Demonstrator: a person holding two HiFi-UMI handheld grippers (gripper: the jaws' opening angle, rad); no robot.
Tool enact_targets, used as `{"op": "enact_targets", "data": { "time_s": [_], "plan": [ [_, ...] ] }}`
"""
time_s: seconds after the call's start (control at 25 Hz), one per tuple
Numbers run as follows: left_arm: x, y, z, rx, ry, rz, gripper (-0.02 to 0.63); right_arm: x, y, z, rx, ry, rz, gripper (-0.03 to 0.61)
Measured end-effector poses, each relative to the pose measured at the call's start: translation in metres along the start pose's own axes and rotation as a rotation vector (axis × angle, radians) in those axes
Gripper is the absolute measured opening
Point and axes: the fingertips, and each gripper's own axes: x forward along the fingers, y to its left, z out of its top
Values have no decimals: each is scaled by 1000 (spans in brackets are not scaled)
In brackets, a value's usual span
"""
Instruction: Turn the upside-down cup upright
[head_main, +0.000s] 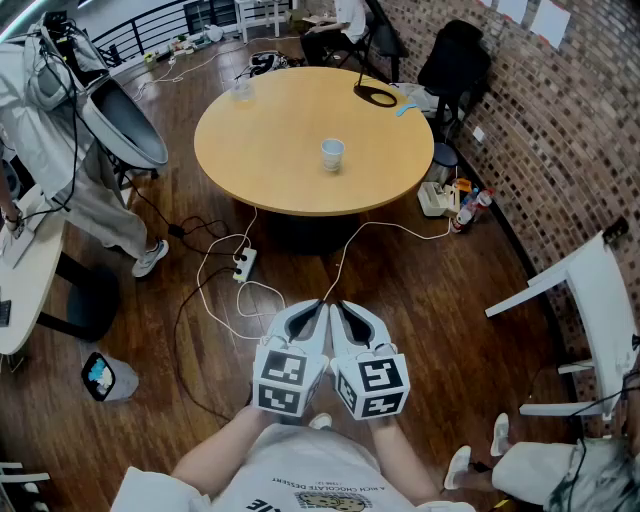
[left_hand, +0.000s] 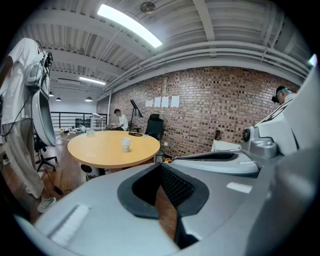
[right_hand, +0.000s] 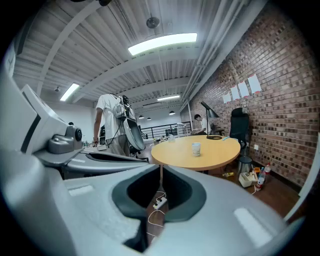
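Note:
A small pale cup (head_main: 332, 154) stands near the middle of the round wooden table (head_main: 270, 150), far ahead of both grippers. It is too distant to tell which way up it sits. It also shows in the left gripper view (left_hand: 125, 144) and in the right gripper view (right_hand: 196, 148). My left gripper (head_main: 319, 304) and right gripper (head_main: 337, 304) are held side by side close to my body, over the floor. Both point toward the table. Each is shut with nothing between its jaws: left gripper (left_hand: 161, 165), right gripper (right_hand: 160, 166).
A clear glass (head_main: 241, 88) and a black lamp base (head_main: 377, 95) sit at the table's far side. A power strip (head_main: 245, 263) and cables lie on the floor between me and the table. A person (head_main: 60, 150) stands left, a white chair (head_main: 590, 290) right, a brick wall (head_main: 540, 120) behind.

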Motion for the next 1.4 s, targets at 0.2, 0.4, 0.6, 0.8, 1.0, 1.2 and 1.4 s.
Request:
{"op": "enact_targets", "data": {
  "time_s": [0.2,0.4,0.6,0.8,1.0,1.2,1.4],
  "plan": [
    [57,55,16,-29,1,-3,6,76,-25,16,-15,6,-13,5],
    [113,116,44,-35,17,-30,6,158,-48,46,-6,31,-49,6],
    [161,172,67,-34,29,-68,6,232,-66,73,-10,42,-88,9],
    [193,210,82,-45,38,-81,6,278,-85,89,3,41,-128,27],
    [221,231,87,-52,53,-81,6,313,-108,93,11,52,-144,97],
    [258,245,92,-49,82,-67,6,354,-164,88,-15,74,-175,163],
    [296,263,106,-37,106,-13,6,403,-216,74,-16,143,-173,240]
  ]
}}
